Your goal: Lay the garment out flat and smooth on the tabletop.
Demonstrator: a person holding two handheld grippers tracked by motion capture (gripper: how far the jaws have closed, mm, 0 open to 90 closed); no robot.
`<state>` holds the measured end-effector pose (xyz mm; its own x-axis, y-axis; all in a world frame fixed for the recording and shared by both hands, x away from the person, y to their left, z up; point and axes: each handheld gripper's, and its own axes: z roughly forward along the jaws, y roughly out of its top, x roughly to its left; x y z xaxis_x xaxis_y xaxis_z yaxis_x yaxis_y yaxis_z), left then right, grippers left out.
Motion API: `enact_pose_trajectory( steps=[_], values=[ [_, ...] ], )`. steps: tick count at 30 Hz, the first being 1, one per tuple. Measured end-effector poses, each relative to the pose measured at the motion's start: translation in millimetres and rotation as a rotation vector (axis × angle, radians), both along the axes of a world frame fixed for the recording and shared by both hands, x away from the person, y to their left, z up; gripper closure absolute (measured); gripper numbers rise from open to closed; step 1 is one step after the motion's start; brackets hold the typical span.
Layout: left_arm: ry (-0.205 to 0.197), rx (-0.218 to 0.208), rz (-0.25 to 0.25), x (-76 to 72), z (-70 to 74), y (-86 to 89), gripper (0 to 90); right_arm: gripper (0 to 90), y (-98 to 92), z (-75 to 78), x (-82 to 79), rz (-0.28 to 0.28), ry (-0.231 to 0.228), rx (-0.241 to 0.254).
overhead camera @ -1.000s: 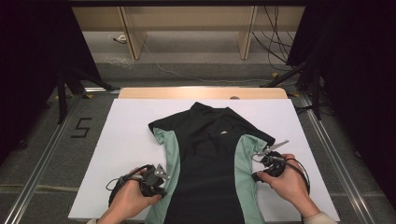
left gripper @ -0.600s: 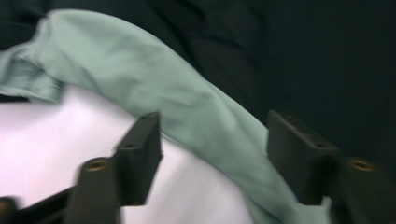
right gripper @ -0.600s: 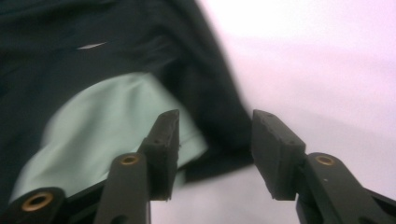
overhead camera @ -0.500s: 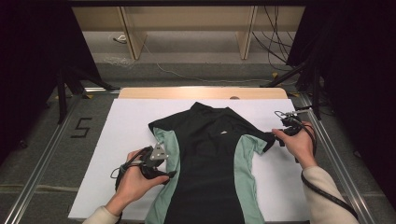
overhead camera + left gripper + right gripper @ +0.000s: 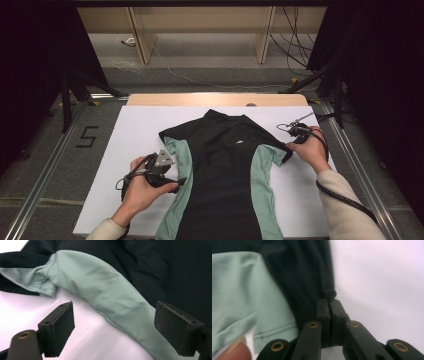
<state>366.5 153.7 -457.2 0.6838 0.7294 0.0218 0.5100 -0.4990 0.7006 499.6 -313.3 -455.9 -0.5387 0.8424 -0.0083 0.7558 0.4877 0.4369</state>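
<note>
Since a second ago the right gripper (image 5: 329,305) has shifted to the shirt (image 5: 225,175) sleeve and just pinched its black hem; the left gripper (image 5: 120,322) has just spread wide, gripping nothing

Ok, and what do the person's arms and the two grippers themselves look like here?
Both forearms wear cream long sleeves. The left gripper is a black handheld tool with a grey three-cornered plate on top and a black cable looping back past the wrist. The right gripper is black too, with a thick black cable along the sleeve. Their jaws end in flat rectangular black pads on black links with brass-coloured rivets.
</note>
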Motion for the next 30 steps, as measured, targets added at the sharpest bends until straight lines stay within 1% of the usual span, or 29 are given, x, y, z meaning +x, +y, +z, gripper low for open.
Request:
enact_pose_trajectory(
  steps=[1,3,5,7,9,11,12,13,14,15,16,17,18,19,20,21,22,23,24,25,26,28,30],
  values=[
    [-0.001,-0.002,0.008,0.9,-0.4,1.2,16.6,87.7,-1.8,3.4,3.2,-0.012,-0.025,-0.009],
    [0.003,-0.002,0.016,2.5,-1.8,3.1,16.6,87.8,-5.4,12.1,9.7,-0.035,-0.080,-0.009],
    [0.007,-0.002,0.017,3.4,-3.3,3.6,16.6,87.7,-6.5,21.9,15.7,-0.052,-0.161,-0.029],
    [0.008,0.003,0.016,3.7,-4.0,3.4,16.6,87.5,-6.2,30.7,21.1,-0.045,-0.229,-0.039],
    [0.008,0.001,0.018,3.8,-4.2,3.4,16.6,87.2,-4.3,34.5,24.1,-0.046,-0.267,-0.061],
    [0.006,0.002,0.021,4.6,-3.2,4.5,16.6,86.3,-1.6,32.8,24.0,-0.033,-0.312,-0.097],
    [0.003,-0.003,0.022,6.0,-2.0,5.5,16.7,82.8,0.2,30.2,23.1,-0.023,-0.316,-0.112],
    [-0.001,-0.006,0.028,8.1,0.2,6.7,16.8,76.2,1.7,26.1,22.2,-0.013,-0.303,-0.125],
    [-0.010,-0.010,0.035,11.1,3.2,8.2,16.9,67.1,2.6,21.4,21.3,-0.005,-0.272,-0.138],
    [-0.020,-0.013,0.047,14.8,7.0,9.5,17.1,64.9,2.8,17.4,19.7,-0.003,-0.236,-0.138],
    [-0.030,-0.019,0.057,19.4,11.2,10.9,17.6,63.1,2.6,16.4,15.8,-0.010,-0.257,-0.130],
    [-0.039,-0.029,0.072,24.6,15.3,11.9,18.1,59.4,2.0,18.1,10.9,-0.030,-0.286,-0.124],
    [-0.050,-0.032,0.085,30.7,19.3,12.8,19.2,57.6,1.6,21.0,5.0,-0.055,-0.311,-0.107],
    [-0.057,-0.030,0.097,37.7,22.8,13.3,20.1,56.7,1.5,24.1,-1.6,-0.073,-0.330,-0.074],
    [-0.063,-0.027,0.112,45.7,25.6,13.7,21.2,55.8,1.8,26.4,-8.3,-0.077,-0.337,-0.048],
    [-0.068,-0.022,0.126,54.6,28.0,14.2,22.4,55.5,3.0,27.4,-14.9,-0.073,-0.324,-0.022],
    [-0.072,-0.018,0.144,63.8,29.7,14.4,24.2,55.1,4.4,26.6,-20.9,-0.070,-0.293,0.017],
    [-0.069,-0.012,0.164,75.8,30.7,14.9,25.3,54.6,5.3,23.9,-25.9,-0.065,-0.254,0.066],
    [-0.065,-0.012,0.177,82.9,30.8,15.3,26.8,54.2,6.8,18.9,-30.9,-0.066,-0.196,0.101],
    [-0.056,-0.017,0.197,91.8,30.3,15.4,28.1,54.2,7.0,15.8,-33.1,-0.066,-0.180,0.110],
    [-0.041,-0.016,0.209,100.0,29.3,15.1,29.8,54.1,6.6,11.8,-35.1,-0.075,-0.177,0.111],
    [-0.011,-0.014,0.222,114.8,26.2,14.0,32.2,53.6,3.1,3.9,-35.3,-0.110,-0.168,0.121],
    [0.034,0.006,0.236,128.5,20.8,12.8,36.0,53.1,-1.7,-2.1,-32.3,-0.142,-0.172,0.125]
  ],
)
